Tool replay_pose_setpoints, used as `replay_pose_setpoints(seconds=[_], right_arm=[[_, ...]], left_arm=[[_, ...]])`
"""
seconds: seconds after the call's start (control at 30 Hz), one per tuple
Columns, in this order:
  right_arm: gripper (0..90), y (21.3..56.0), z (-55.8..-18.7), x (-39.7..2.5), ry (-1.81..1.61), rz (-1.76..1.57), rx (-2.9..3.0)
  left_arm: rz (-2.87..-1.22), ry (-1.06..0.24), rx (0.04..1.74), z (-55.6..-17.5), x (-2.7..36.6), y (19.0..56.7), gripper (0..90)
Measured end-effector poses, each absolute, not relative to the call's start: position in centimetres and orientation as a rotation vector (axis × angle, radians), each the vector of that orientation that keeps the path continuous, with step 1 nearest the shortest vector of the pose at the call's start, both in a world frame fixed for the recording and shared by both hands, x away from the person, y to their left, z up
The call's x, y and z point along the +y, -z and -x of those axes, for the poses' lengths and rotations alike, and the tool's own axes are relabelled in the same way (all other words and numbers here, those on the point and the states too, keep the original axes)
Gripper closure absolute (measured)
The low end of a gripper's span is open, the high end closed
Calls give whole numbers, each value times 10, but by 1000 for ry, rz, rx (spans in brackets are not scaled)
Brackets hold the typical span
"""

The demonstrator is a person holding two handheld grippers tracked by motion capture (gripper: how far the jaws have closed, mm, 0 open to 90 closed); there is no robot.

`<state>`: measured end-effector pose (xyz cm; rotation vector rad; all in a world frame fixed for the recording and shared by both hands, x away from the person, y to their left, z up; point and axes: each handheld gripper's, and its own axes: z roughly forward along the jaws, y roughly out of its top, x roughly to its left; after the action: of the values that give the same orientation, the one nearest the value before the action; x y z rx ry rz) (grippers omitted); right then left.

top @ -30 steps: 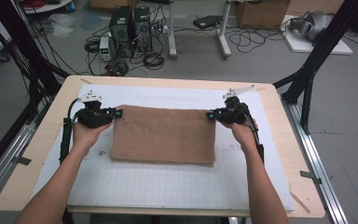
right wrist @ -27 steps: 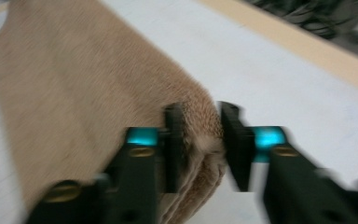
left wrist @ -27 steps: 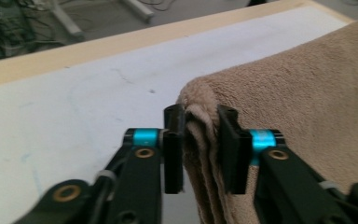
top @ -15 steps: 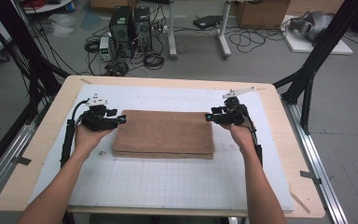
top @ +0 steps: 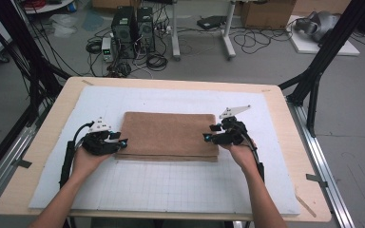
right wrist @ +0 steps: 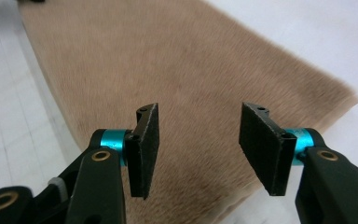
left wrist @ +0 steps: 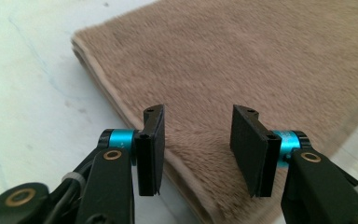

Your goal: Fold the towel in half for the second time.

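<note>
A brown plush towel (top: 168, 135) lies folded in half on the white grid mat (top: 171, 185), its layered edges along the near side. My left gripper (top: 120, 141) sits at the towel's near left corner, open, its jaws over the towel (left wrist: 242, 70) with nothing between them. My right gripper (top: 208, 137) is at the near right corner, also open above the towel (right wrist: 168, 60). In the left gripper view the stacked layers show along the left edge.
The mat covers a wooden table (top: 38, 152) with black frame posts (top: 323, 52) at both sides. Computers and cables (top: 133, 28) lie on the floor beyond the far edge.
The towel's far half has been brought toward me and laid over the near half. Both grippers moved nearer with it and have opened, letting go of the edge.
</note>
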<state>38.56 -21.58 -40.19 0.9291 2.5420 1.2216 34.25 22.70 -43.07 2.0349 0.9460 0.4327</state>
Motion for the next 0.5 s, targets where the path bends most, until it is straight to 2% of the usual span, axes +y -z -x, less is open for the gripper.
replay_pose_setpoints(seconds=[0.27, 0.4, 0.5], right_arm=[[469, 431, -370, -212, -1152, -925, 2597], [466, 434, -366, -215, -1167, -924, 2575], [417, 432, -365, -215, -1171, -927, 2567]], left_arm=[[-2065, -454, 935, -335, 226, 439, 579], [-2064, -449, 941, -334, 226, 439, 567], [-2052, -443, 950, -334, 228, 437, 526]])
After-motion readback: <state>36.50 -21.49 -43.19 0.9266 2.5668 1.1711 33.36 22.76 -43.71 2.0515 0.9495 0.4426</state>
